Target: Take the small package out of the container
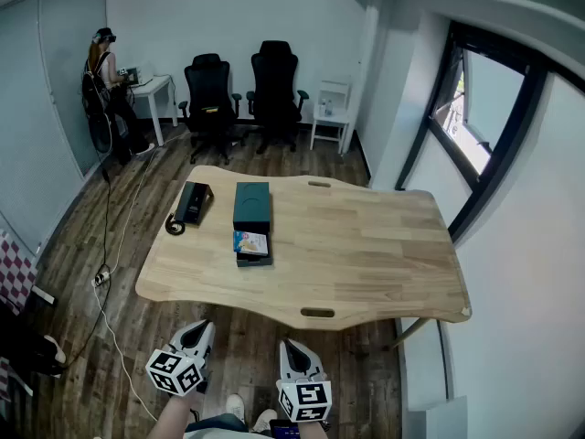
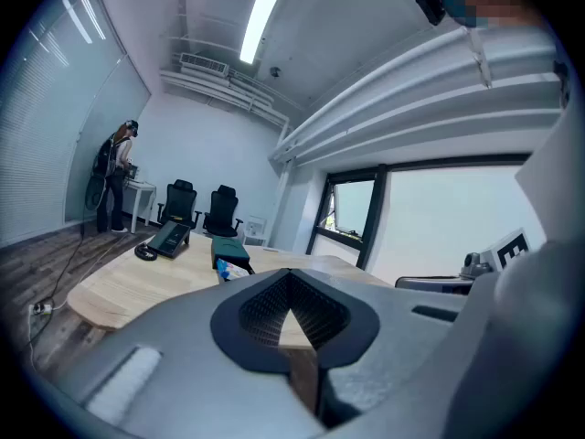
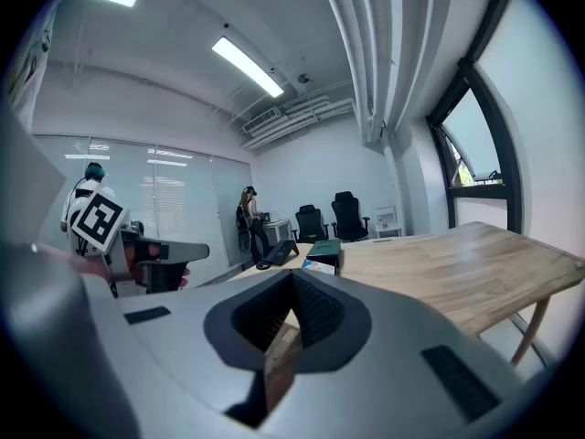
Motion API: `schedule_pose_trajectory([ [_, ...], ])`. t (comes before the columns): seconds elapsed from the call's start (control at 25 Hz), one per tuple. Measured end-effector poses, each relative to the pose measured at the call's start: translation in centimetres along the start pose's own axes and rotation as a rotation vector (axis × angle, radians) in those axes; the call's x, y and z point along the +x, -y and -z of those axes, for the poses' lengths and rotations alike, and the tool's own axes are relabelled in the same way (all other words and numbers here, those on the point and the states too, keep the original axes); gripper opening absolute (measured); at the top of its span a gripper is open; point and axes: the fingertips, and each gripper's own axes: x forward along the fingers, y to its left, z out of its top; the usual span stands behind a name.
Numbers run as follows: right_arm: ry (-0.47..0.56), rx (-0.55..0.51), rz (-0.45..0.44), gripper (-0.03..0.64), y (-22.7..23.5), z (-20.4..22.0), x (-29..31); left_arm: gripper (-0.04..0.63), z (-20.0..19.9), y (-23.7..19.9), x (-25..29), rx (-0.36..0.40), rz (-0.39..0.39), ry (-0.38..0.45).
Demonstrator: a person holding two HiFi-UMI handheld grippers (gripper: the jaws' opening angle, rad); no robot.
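Note:
A dark green box-shaped container (image 1: 252, 204) lies on the wooden table (image 1: 366, 254), left of its middle. At its near end a dark drawer part sticks out with a small colourful package (image 1: 250, 242) lying on it. The left gripper view shows the container (image 2: 228, 242) and the package (image 2: 234, 265) far off, and so does the right gripper view: container (image 3: 325, 247), package (image 3: 319, 265). My left gripper (image 1: 198, 332) and right gripper (image 1: 292, 347) hang side by side short of the table's near edge, well away from the container. Both are shut and hold nothing.
A black desk phone (image 1: 193, 201) with a coiled cord lies left of the container. Two black office chairs (image 1: 242, 90) and a white stool stand behind the table. A person (image 1: 102, 71) stands at a white desk at the back left. A cable (image 1: 105, 273) runs over the wooden floor.

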Motion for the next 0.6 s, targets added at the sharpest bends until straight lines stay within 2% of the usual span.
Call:
schedule_pose_trajectory([
  [0.6,0.028,0.006,-0.012,0.003,-0.7,-0.8,-0.7,0.002,-0.8,-0.2,-1.5,-0.013,0.01,0.033],
])
